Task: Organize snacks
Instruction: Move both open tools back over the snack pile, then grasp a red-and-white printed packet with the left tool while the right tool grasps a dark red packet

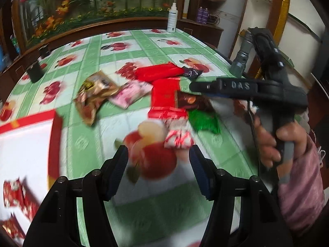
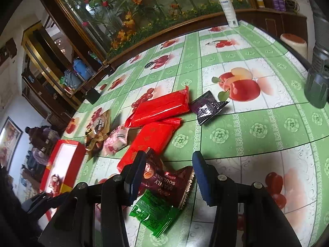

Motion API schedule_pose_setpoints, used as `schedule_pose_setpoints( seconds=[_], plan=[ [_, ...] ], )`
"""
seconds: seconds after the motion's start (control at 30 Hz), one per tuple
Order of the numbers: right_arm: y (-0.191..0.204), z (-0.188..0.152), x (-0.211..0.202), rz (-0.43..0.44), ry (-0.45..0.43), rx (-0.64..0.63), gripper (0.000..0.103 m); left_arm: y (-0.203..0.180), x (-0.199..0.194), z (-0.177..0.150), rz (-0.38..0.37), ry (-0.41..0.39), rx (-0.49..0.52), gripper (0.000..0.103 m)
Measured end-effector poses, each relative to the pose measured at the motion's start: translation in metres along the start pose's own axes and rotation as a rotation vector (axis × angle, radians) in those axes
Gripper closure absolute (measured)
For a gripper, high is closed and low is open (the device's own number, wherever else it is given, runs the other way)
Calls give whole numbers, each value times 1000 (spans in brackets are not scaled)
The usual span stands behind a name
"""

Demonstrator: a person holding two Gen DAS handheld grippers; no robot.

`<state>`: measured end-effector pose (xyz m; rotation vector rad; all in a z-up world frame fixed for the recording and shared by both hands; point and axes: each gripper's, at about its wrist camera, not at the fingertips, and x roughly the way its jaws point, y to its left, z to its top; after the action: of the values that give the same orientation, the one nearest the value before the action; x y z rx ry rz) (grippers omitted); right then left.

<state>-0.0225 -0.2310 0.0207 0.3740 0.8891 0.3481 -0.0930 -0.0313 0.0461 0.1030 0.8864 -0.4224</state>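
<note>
Snack packets lie scattered mid-table. My right gripper (image 2: 168, 162) is open, its jaws either side of a dark red packet (image 2: 168, 183), with a green packet (image 2: 154, 214) just below it. Two red packets (image 2: 162, 107) (image 2: 152, 142), a dark purple packet (image 2: 207, 107), a pink packet (image 2: 116, 140) and a gold-brown packet (image 2: 98, 129) lie beyond. My left gripper (image 1: 158, 152) is open and empty above the cloth, near a red-and-white packet (image 1: 178, 139). A red-rimmed white box (image 1: 26, 140) at the left holds red-and-white packets (image 1: 16, 197). The right gripper shows in the left wrist view (image 1: 193, 86).
A green fruit-print cloth (image 2: 257, 127) covers the table. A white spray bottle (image 2: 228, 8) stands at the far edge. A grey metal cylinder (image 2: 317, 82) stands at the right edge, a small black object (image 1: 35, 72) at the left edge. A wooden-framed flower panel lies beyond.
</note>
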Motion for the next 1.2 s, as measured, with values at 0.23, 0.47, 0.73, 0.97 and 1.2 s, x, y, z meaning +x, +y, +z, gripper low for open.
schedule_pose_setpoints(
  seconds=[0.23,0.47,0.73,0.97,1.2],
  plan=[
    [-14,0,5,38,56,86,49,-7,43,18,-42,65,-18,43],
    [-32,1,4,128,69,203,49,-5,55,17,-35,42,1,71],
    [-18,2,2,55,31,140,44,11,45,12,-46,35,-30,75],
    [13,-5,11,-27,34,-41,35,19,26,-15,13,48,-29,75],
    [37,-18,18,-151,22,-214,37,27,16,-26,22,55,-69,75]
  ],
)
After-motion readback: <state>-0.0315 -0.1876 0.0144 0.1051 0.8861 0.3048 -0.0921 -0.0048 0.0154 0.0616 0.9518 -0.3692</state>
